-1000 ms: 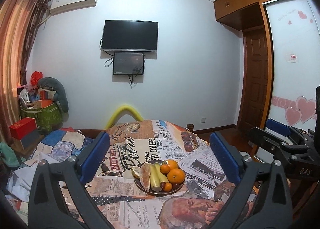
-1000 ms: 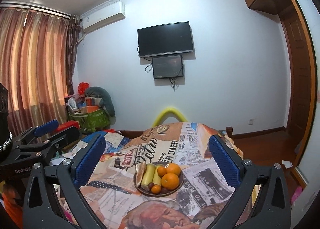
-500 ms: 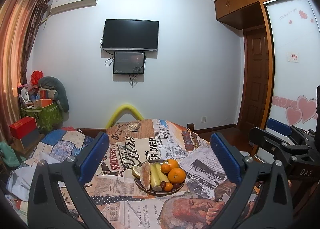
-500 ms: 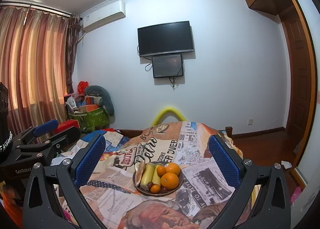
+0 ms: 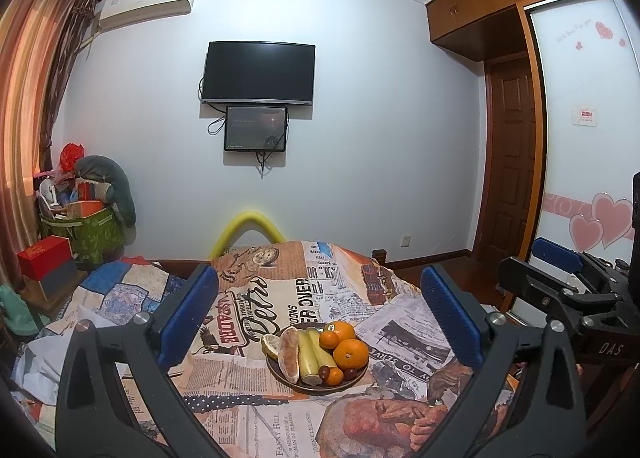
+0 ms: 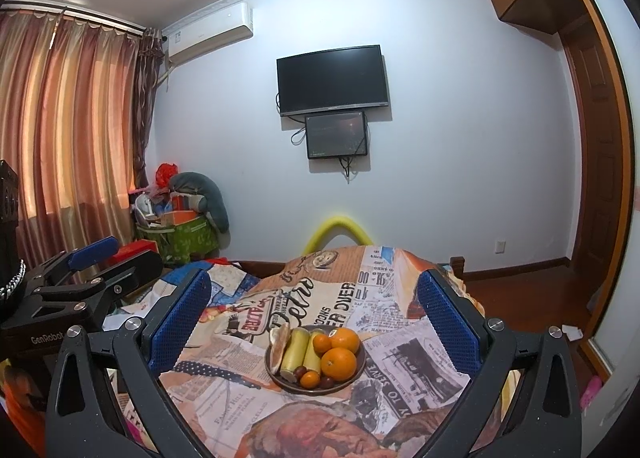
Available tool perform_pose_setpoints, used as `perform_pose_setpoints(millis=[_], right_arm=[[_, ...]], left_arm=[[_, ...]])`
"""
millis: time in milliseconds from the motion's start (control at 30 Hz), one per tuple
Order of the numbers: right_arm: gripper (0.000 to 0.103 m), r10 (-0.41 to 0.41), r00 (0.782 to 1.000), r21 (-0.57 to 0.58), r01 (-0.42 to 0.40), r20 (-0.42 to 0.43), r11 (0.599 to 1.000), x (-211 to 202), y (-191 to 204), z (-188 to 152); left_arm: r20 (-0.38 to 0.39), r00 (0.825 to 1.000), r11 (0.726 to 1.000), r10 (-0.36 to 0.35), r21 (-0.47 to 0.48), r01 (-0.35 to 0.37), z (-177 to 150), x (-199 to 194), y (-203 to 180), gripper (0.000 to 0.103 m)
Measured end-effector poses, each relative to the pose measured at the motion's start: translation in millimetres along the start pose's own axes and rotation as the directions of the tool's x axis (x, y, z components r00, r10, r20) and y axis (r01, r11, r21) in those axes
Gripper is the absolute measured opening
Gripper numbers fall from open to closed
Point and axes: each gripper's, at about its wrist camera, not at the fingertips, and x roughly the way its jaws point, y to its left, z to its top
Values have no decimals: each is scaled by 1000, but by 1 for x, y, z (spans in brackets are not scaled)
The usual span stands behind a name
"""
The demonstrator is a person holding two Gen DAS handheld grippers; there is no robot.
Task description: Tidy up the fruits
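The fruits (image 5: pixel 320 354) are sitting crowded in a dark plate (image 5: pixel 352 382) on the cloth-covered counter (image 5: pixel 256 410). The left tool (image 5: pixel 318 314) and right tool (image 6: pixel 314 312) are both hovering spread wide, gripping nothing. Risk: the round oranges (image 6: pixel 339 362) are likely rolling off if neighbouring pieces are nudged; the soft cloth is offering unstable footing.

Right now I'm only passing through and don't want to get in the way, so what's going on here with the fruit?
A person holds two grippers over a table covered in a newspaper-print cloth. The left gripper and right gripper are both open and empty, aimed at a plate of fruit. On it lie oranges, two pale green pieces and small dark fruits. Nothing is gripped yet; all the fruit sits on the plate.
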Motion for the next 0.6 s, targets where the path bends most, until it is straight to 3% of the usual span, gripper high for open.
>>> perform_pose_setpoints(millis=[600], right_arm=[[103, -2, 1000, 2, 2, 7, 1000, -4, -2, 3]], left_arm=[[-6, 1000, 1000, -10, 3, 10, 1, -2, -2, 103]])
